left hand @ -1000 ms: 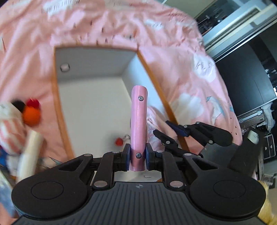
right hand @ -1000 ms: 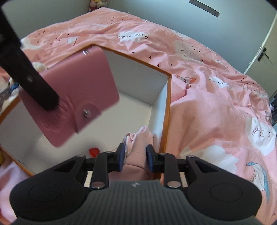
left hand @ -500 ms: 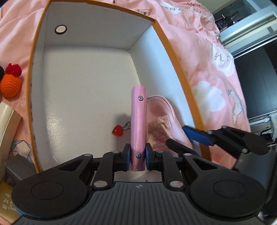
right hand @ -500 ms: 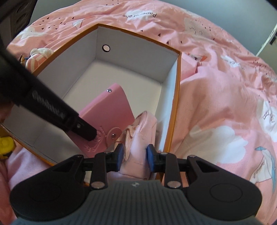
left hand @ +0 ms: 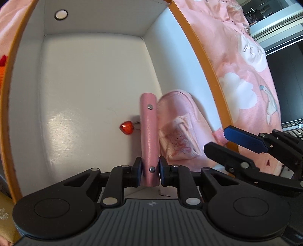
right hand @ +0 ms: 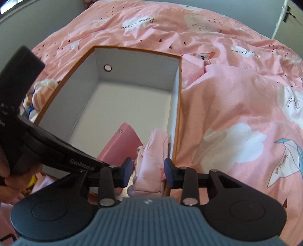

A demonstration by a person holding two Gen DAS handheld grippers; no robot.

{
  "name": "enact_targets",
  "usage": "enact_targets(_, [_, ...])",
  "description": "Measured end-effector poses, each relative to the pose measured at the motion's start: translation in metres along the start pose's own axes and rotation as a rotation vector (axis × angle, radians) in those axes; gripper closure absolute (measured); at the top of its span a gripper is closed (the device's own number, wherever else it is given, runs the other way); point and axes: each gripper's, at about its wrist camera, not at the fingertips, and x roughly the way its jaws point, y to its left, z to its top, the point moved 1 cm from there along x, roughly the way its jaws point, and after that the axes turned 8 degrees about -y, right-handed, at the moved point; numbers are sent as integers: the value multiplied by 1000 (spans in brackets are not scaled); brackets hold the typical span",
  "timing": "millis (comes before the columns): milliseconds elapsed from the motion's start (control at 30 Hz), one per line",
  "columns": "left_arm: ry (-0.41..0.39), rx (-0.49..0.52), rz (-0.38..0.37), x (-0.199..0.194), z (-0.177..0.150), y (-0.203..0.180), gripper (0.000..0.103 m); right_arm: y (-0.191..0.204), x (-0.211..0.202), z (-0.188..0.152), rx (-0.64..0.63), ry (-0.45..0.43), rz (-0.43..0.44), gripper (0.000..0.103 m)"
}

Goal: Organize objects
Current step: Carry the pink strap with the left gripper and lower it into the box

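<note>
Lowered since a second ago, the pink wallet [left hand: 149, 138] is now stood on edge inside the white box [left hand: 90, 79], pinched by the left gripper [left hand: 150, 171]. Just beside it, a pink pouch [right hand: 151, 162] lies between the right gripper's [right hand: 147, 172] opening jaws, clear of both pads. Both grippers are angled steeply downward.

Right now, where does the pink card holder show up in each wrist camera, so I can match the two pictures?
Left wrist: the pink card holder stands on edge at lower centre, between the left gripper's fingers.
Right wrist: lower centre-left, leaning inside the box, beside the pink pouch.
Shared landmark: the round hole in the box's far wall.
</note>
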Motion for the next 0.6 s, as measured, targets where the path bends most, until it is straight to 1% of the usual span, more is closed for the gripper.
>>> enact_targets(100, [18,-17,-49,3,-1,-2,76,-4,-4,0,41,-19,-10,74])
enact_targets(333, [-17,-7,-129,-1,3,-6,65,-11,-9,4,98,-55,-22,77])
enact_targets(433, [-46,6,-134,-4,7,-8,63,-13,-12,5,77,-75,-87,76])
enact_targets(500, [-56,27,-125,-6,9,-9,64,-18,-12,6,82,-74,-87,76])
enact_targets(600, [-55,40,-130,-3,12,-10,65,-24,-10,3,115,-56,-69,76])
